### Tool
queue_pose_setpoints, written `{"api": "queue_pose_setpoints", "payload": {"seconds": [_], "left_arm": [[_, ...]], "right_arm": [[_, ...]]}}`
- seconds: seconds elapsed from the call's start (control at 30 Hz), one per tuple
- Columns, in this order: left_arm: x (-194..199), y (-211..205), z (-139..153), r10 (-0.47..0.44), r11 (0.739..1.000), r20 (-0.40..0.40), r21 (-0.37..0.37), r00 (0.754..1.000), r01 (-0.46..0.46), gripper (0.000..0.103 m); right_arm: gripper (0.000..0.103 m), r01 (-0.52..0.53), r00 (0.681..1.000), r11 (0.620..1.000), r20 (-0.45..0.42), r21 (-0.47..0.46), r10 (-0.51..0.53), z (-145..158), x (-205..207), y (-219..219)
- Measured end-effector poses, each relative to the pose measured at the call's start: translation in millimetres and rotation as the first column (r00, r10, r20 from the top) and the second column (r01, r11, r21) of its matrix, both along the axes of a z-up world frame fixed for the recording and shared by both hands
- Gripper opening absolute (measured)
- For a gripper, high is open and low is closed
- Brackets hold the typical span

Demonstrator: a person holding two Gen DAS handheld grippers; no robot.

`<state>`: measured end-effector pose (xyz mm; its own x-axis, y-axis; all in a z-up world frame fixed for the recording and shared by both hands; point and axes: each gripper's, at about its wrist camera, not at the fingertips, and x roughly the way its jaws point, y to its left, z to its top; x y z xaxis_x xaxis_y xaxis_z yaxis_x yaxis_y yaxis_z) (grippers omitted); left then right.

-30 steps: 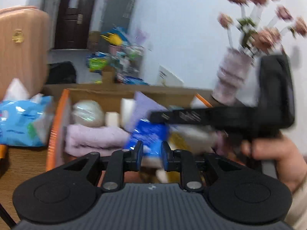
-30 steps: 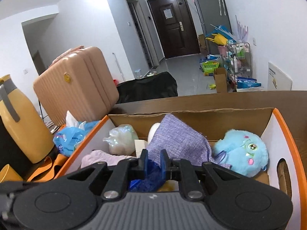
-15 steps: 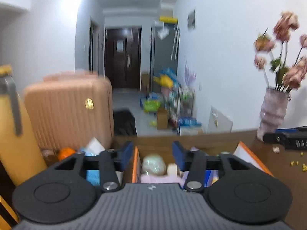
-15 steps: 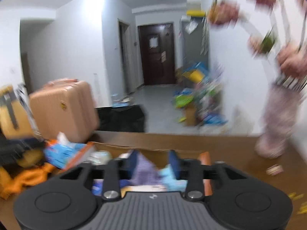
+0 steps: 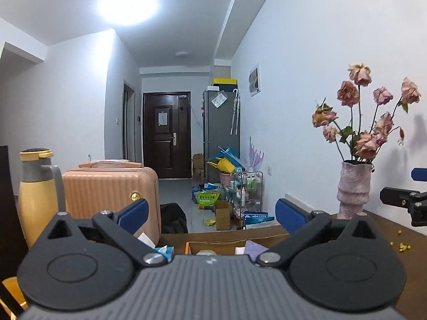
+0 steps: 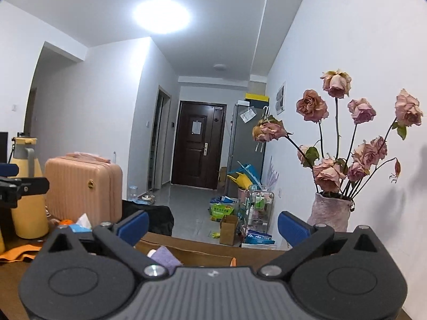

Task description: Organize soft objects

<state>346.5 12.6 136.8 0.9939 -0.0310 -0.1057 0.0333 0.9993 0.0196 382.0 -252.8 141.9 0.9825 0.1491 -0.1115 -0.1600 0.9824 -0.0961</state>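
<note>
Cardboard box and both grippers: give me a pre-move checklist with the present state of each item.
1. Left gripper open with nothing between the pads: ok; its jaws have just been opening.
2. Right gripper open with nothing between the pads: ok; its jaws have just been opening too.
3. Cardboard box in view ahead: ok, only its far rim shows.
4. Purple cloth inside the box: ok, its top pokes above the gripper body.
5. Other soft objects settled in the box: cannot tell, mostly hidden.
6. Vase of flowers upright on the table, away from both grippers: ok.
</note>
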Motion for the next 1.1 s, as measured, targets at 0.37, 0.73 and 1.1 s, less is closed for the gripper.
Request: {"api": "queue_pose_setpoints", "payload": {"seconds": [0.37,0.73,1.1], "left_arm": [[-79.7,-2.3,-32.6,0.011,1.000,-0.040,-0.005,0.999,-0.012,0.103],[-211.8,2.1,-65.6,0.020,0.999,-0.047,0.026,0.999,-0.019,0.103],[-320.3,13.1,-104.0,0.033,0.999,-0.110,-0.003,0.993,-0.033,0.103]], "right_arm": [[0.103,-0.011,0.999,0.997,-0.047,0.078,0.015,-35.7,-79.4,1.1],[0.103,-0.039,0.991,0.992,-0.124,0.123,0.055,-86.5,-213.9,13.0],[0.103,-0.060,0.993,0.992,-0.091,0.112,0.070,-116.7,-337.2,35.0]]}}
